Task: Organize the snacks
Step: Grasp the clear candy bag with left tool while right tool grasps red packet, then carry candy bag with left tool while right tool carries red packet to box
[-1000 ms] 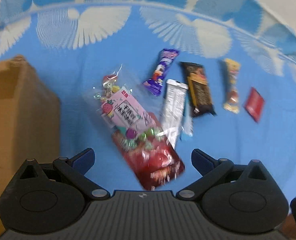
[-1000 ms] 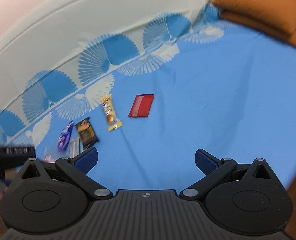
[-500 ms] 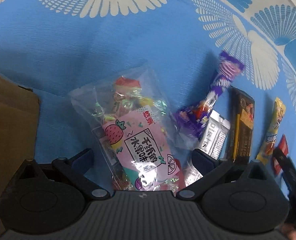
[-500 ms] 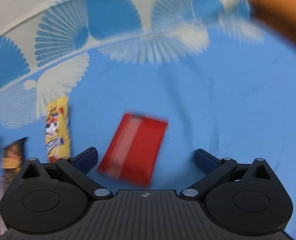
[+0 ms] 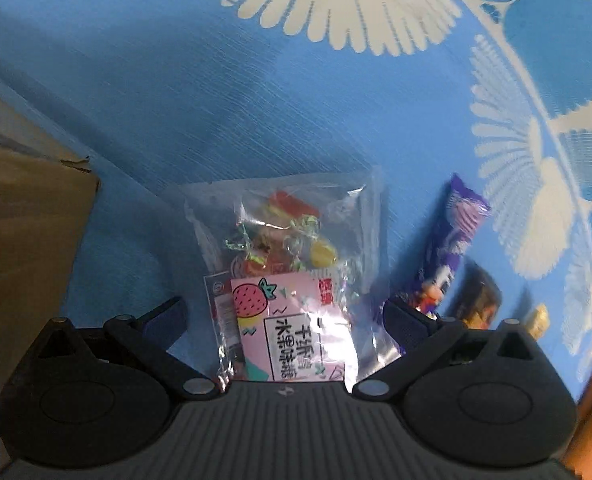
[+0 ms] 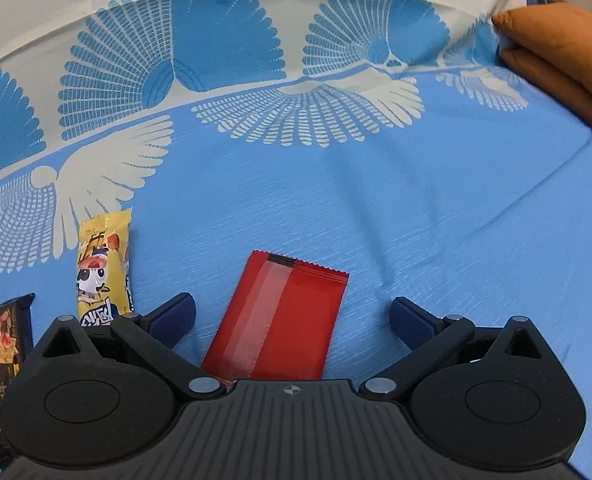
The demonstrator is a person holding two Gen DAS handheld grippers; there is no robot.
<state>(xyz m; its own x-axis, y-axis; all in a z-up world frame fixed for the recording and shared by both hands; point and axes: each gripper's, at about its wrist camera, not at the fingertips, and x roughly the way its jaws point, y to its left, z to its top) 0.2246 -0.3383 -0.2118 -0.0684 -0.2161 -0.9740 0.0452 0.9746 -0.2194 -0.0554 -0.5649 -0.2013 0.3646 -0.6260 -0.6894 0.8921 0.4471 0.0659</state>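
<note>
In the left wrist view, the left gripper (image 5: 282,316) hangs spread wide around the clear candy bag (image 5: 292,280) on the blue bedsheet (image 5: 216,100); it should close across the label, avoiding the purple wrapper (image 5: 452,248). In the right wrist view, the right gripper (image 6: 292,318), likewise open, straddles the red sachet (image 6: 280,320); it should pinch low, since the sachet lies flat.

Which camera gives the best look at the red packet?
The right wrist view: the red packet lies flat between the open fingers of the right hand-held gripper, almost wholly visible. The left wrist view does not clearly show it.
</note>
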